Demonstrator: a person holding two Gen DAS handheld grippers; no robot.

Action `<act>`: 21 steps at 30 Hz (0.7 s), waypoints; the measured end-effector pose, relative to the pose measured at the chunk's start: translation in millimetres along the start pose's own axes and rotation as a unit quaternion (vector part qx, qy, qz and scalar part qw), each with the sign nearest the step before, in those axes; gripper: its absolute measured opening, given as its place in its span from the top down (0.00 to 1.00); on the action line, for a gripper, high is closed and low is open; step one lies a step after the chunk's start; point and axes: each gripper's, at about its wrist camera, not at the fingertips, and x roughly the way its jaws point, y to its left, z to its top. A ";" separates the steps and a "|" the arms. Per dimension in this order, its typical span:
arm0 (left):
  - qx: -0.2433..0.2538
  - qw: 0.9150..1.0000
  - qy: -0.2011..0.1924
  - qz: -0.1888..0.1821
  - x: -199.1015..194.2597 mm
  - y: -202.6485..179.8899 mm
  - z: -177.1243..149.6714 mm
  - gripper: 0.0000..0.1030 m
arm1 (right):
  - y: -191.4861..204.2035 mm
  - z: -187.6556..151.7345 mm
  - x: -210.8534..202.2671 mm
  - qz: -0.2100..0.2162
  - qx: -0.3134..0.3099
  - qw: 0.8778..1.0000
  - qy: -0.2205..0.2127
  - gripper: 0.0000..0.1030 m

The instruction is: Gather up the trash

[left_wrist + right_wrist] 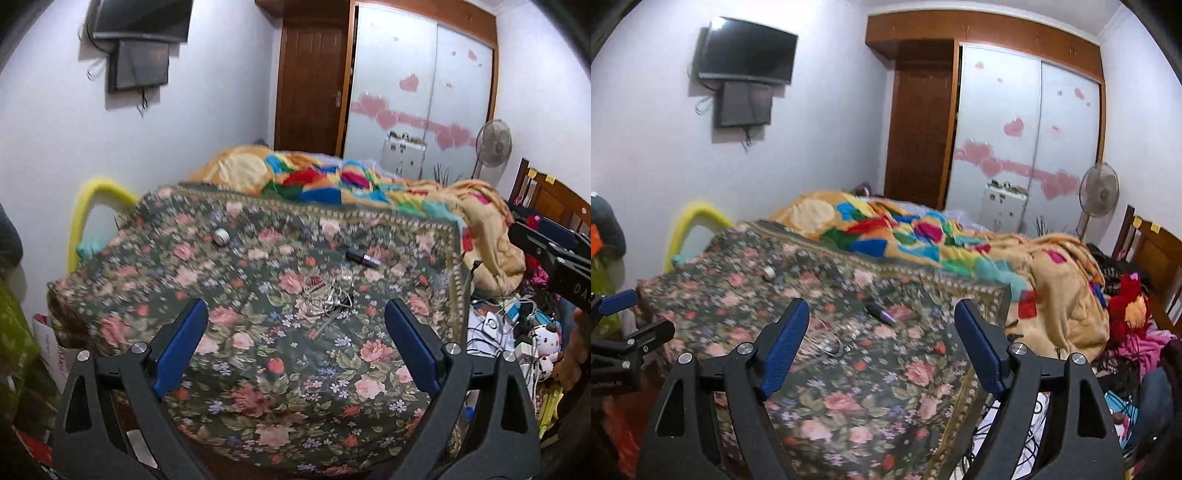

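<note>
1. Barely begun, by the look of it: left gripper [295,321] and right gripper [882,325] both with jaws wide apart, clamped on nothing.
2. Still lying on the floral bedspread [280,387]: a crumpled clear wrapper tangled with thin wire [328,295], straight ahead between the left jaws and just beyond their tips; in the right view the same tangle [831,341] close beside the tip of the left-hand jaw.
3. Further out, past the jaw tips and slightly toward the right-hand jaw in the left view: a small dark tube with a purple end [364,258]; dead ahead between the right jaws [881,314].
4. Well beyond the left-hand jaw tip in both views: a small silvery round cap [221,236].
5. No bin or bag for the trash recognisable in either view; whether each of the 3 items counts as trash, hard to say.
6. Left to do, as judged: all 3 pickups, the wrapper tangle nearest and likeliest first.
7. Motion blur over the bedspread, so finer detail uncertain.
</note>
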 end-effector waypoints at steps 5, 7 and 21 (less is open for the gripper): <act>0.018 0.999 0.038 0.001 61.2 -12.0 -6.0 0.06 | -20.9 -18.2 54.2 0.012 0.012 0.998 0.062 0.24; 0.030 0.998 0.055 0.002 85.1 -16.7 -10.7 0.06 | -29.0 -26.0 75.8 0.020 0.015 0.996 0.087 0.24; -0.001 0.989 0.146 -0.005 225.6 -14.6 -38.8 0.06 | -40.9 -56.8 259.5 0.100 0.012 0.972 0.212 0.24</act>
